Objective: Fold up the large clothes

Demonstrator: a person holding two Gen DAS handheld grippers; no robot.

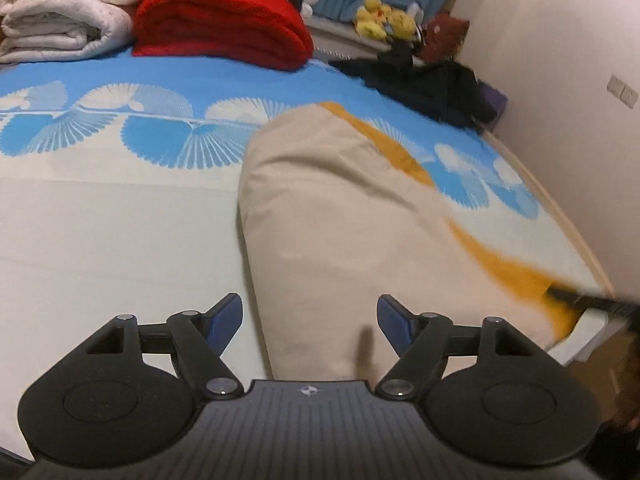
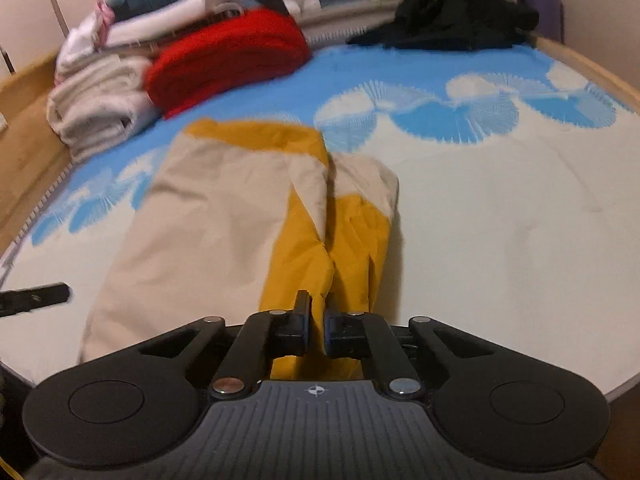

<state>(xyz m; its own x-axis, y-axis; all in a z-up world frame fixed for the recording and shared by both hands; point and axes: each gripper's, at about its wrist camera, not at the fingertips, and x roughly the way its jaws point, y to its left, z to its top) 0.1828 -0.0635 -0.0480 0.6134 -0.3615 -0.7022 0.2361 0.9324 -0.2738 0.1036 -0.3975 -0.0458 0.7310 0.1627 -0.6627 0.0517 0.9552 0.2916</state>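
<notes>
The beige-and-mustard garment [image 2: 224, 220] lies partly folded on the bed [image 2: 500, 220], its near mustard edge pinched in the right claw [image 2: 316, 320], probably to carry a fold, while the left claw [image 1: 310, 318] hovers spread and empty above it.

We see our left gripper [image 1: 310, 318] built in matte black plastic; two round, disc-like housings flank a grey ribbed centre plate stamped with a small white crosshair mark; silver rivets shine at the linkage pivots; its fingertips [image 1: 226, 316] carry blue pads, angular and wedge-shaped. Our right gripper [image 2: 316, 330] has the same black body, the same grey ribbed plate and crosshair, the same silver pivot pins; its fingers [image 2: 294, 330] are blocky and black, with no blue showing from this side. Each disc housing bears a shallow circular recess; the linkage arms have triangular cut-outs near the outer pivots.
</notes>
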